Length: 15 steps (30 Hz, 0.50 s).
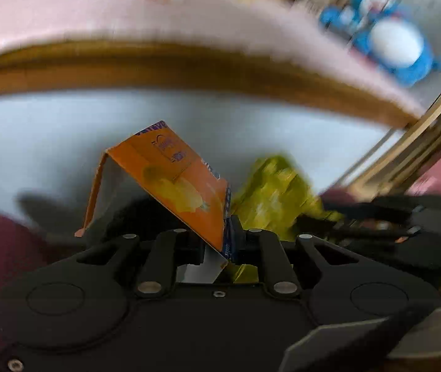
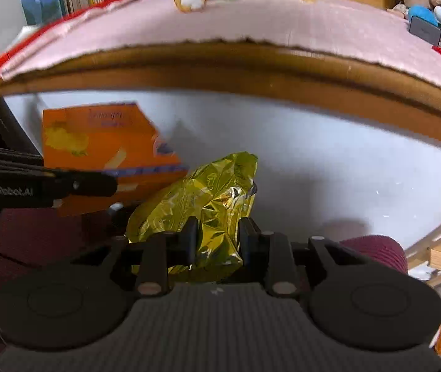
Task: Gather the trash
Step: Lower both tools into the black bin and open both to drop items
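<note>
Below the desk [image 2: 220, 71] edge, at lower centre of both wrist views, each claw was clenched on its own piece of trash. The left claw [image 1: 217, 241] pinched the flattened orange carton [image 1: 177, 179] by one corner, its long axis slanting toward upper left. The right claw [image 2: 218, 235] gripped the crumpled yellow foil wrapper [image 2: 208, 198], which sat just beside the carton.

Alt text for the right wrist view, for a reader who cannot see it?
The right claw is shut on a crumpled yellow foil wrapper, below a table edge. To its left, the left claw holds an orange carton.
</note>
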Each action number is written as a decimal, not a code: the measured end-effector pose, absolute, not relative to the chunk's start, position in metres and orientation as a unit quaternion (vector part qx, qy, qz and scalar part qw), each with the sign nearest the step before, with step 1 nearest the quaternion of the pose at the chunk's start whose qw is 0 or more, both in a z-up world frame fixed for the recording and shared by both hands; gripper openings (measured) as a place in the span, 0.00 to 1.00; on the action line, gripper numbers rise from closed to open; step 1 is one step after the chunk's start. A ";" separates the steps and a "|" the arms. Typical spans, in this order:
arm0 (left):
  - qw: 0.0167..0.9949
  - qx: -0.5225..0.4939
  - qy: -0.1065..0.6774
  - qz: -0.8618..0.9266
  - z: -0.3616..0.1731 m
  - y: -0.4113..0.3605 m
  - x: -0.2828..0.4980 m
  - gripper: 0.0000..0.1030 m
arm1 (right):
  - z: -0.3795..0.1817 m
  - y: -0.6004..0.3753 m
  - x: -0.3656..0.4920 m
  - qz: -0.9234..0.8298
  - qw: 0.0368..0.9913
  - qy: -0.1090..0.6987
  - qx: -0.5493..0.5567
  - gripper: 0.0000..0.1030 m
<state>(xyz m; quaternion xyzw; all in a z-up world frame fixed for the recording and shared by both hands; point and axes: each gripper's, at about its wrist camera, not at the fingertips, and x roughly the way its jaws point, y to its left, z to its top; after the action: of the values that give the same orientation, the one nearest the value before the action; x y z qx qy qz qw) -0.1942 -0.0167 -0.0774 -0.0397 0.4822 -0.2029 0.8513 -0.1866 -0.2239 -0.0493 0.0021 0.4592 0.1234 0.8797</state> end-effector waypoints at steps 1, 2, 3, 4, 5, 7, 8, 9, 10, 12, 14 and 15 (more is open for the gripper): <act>0.848 -0.036 0.491 -0.195 -0.083 -0.017 -0.192 0.13 | -0.052 -0.223 -0.185 0.124 0.878 0.462 0.003 0.31; 0.847 -0.033 0.494 -0.193 -0.087 -0.018 -0.190 0.13 | -0.055 -0.223 -0.185 0.123 0.878 0.463 0.002 0.31; 0.844 -0.027 0.499 -0.193 -0.092 -0.019 -0.188 0.13 | -0.057 -0.220 -0.184 0.124 0.877 0.465 -0.001 0.31; 0.842 -0.023 0.504 -0.192 -0.096 -0.020 -0.186 0.13 | -0.059 -0.218 -0.182 0.124 0.876 0.466 -0.006 0.32; 0.838 -0.019 0.510 -0.191 -0.100 -0.023 -0.183 0.13 | -0.062 -0.215 -0.179 0.124 0.875 0.468 -0.011 0.32; 0.832 -0.014 0.522 -0.188 -0.109 -0.028 -0.175 0.14 | -0.067 -0.208 -0.174 0.123 0.872 0.473 -0.025 0.32; 0.829 -0.015 0.527 -0.187 -0.113 -0.029 -0.172 0.14 | -0.070 -0.205 -0.172 0.123 0.871 0.475 -0.030 0.32; 0.824 -0.016 0.534 -0.186 -0.118 -0.029 -0.169 0.14 | -0.072 -0.203 -0.170 0.121 0.869 0.478 -0.037 0.32; 0.821 -0.020 0.541 -0.183 -0.122 -0.030 -0.167 0.14 | -0.075 -0.201 -0.169 0.121 0.868 0.479 -0.041 0.32; 0.810 -0.027 0.558 -0.179 -0.132 -0.030 -0.161 0.14 | -0.079 -0.199 -0.166 0.122 0.865 0.485 -0.041 0.32; 0.805 -0.029 0.567 -0.173 -0.139 -0.031 -0.157 0.14 | -0.081 -0.199 -0.164 0.123 0.863 0.489 -0.038 0.33; 0.803 -0.027 0.570 -0.172 -0.143 -0.031 -0.155 0.15 | -0.083 -0.199 -0.163 0.124 0.861 0.491 -0.038 0.33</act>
<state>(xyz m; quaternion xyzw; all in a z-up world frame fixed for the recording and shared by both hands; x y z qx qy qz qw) -0.1552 -0.0310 -0.1426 -0.0270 0.5704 -0.1723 0.8027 -0.1627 -0.1992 -0.0827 -0.0376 0.4911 0.1240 0.8614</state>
